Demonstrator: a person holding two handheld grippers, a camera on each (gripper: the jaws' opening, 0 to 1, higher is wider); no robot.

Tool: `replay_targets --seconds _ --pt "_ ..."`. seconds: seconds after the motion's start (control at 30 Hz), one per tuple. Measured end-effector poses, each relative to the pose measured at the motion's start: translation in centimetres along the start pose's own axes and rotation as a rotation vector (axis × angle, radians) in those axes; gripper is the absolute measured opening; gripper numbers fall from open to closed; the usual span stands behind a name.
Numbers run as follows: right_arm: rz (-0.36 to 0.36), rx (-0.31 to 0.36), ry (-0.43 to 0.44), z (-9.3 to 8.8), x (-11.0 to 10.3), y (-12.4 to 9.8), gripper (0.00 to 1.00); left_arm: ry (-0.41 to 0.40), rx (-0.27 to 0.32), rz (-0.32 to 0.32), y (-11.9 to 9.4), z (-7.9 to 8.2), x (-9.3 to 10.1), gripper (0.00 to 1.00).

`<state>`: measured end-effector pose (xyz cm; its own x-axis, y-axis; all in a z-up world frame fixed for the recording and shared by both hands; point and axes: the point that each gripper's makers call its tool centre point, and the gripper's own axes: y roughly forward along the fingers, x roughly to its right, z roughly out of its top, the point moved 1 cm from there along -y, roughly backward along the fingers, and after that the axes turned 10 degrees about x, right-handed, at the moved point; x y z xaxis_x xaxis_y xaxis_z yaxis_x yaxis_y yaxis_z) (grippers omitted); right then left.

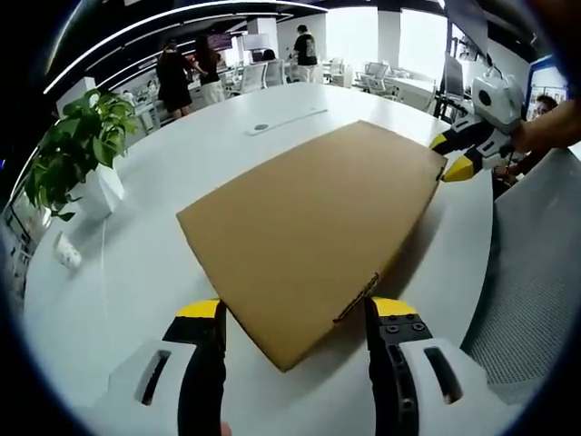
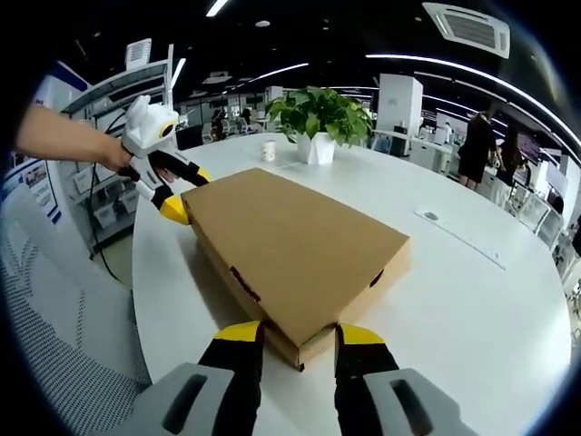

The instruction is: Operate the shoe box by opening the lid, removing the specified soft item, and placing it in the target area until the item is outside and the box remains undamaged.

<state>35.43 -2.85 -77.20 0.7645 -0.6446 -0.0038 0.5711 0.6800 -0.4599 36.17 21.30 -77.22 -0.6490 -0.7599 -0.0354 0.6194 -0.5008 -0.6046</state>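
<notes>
Straddling opposite corners of the closed shoe box (image 1: 309, 245) on the white table (image 1: 136, 300), the left gripper (image 1: 295, 318) and right gripper (image 2: 300, 341) stand open-jawed; uneven lifting could crease the cardboard lid.

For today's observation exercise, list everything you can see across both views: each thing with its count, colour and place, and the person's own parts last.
shoe box: one, brown cardboard, lid closed, lying flat on the table between the two tools.
table: one, white, round-edged, under the box.
potted plant: one, green leaves in a white pot, on the table beyond the box.
cup: one, white, on the table beside the plant.
people: several, dark clothes, standing in the office behind.
left tool: one, black with yellow tips, open at a box corner.
right tool: one, same colours, open at the opposite corner.
</notes>
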Motion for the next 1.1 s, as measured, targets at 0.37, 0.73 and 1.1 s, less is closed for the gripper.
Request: replay_targets --seconds 0.37,0.73,1.1 --pt "-0.002 0.006 0.006 0.0 0.0 0.0 0.27 -0.027 0.019 0.024 -0.6 -0.4 0.1 0.56" --pt "-0.003 0.011 0.026 0.2 0.0 -0.1 0.27 -0.063 0.037 0.054 -1.1 -0.4 0.3 0.52" --pt "-0.003 0.023 0.046 0.8 -0.1 -0.4 0.27 -0.074 0.047 0.056 -1.7 0.2 0.4 0.51"
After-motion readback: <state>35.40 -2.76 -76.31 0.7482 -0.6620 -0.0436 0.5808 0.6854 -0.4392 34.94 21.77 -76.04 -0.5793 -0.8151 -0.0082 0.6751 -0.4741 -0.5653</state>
